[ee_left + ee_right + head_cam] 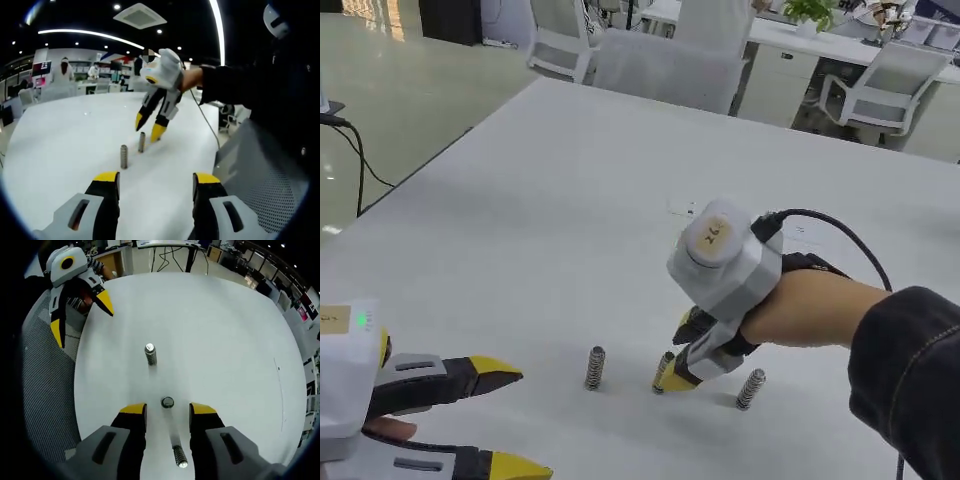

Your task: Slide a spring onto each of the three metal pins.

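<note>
A white table point(570, 190) in an open office: the right gripper point(682, 355), released with jaws apart, straddles the middle of 3 upright pins point(663, 372); the left gripper point(528, 422) hovers open alongside. Coiled springs point(595, 368) sleeve the 2 outer pins.

Bare table point(570, 190) lies wide beyond the three pins. My right claw point(167, 410) straddles the middle pin point(167, 402), with the left pin point(595, 368) and right pin point(751, 389) close on either side. Open table separates my left claw point(525, 422) from the left pin.
</note>
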{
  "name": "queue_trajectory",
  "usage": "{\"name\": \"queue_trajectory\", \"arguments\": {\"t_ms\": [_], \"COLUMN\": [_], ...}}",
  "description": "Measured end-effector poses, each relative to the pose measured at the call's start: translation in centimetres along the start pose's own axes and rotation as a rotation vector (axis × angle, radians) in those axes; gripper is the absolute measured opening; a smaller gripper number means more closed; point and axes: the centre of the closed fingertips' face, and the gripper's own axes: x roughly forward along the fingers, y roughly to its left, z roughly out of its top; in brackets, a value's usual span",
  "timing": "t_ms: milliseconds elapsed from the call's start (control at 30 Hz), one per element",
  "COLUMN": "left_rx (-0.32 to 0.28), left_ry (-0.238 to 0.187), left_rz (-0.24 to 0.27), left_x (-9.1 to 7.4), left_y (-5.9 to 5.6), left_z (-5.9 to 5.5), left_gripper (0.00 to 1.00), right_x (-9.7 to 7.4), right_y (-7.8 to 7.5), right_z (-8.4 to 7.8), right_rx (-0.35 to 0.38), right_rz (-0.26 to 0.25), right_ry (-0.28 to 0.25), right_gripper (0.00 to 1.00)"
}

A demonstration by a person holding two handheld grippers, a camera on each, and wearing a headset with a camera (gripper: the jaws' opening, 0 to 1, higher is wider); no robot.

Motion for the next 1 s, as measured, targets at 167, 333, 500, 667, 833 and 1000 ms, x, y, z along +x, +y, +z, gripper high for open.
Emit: {"name": "queue_trajectory", "arguments": {"t_ms": [167,333,500,667,833,1000], "left_rx": [0.007,0.017,0.024,0.033,0.040,0.037], "left_ry": [0.002,0.007,0.007,0.014,0.015,0.013], "left_rz": [-0.001,-0.001,-0.004,-0.011,-0.012,-0.011], "left_x": [0.0,0.0,0.2,0.4,0.7,0.9], "left_y": [0.2,0.5,0.7,0.9,1.4,1.7], "left_z": [0.2,0.4,0.7,0.8,1.2,1.2], "left_gripper": [0.54,0.54,0.55,0.55,0.55,0.55], "right_x": [-1.1,-2.0,-3.2,-3.7,-4.3,-5.4], "right_y": [-0.6,-1.0,-1.8,-1.9,-1.5,-1.6], "right_z": [-1.0,-2.0,-2.6,-3.4,-4.7,-5.4], "right_rx": [0.062,0.099,0.160,0.216,0.243,0.282], "right_rz": [-0.034,-0.075,-0.130,-0.161,-0.182,-0.219], "right_ry": [-0.048,-0.077,-0.146,-0.204,-0.215,-0.282], "right_gripper": [0.35,0.37,0.38,0.40,0.41,0.44]}}
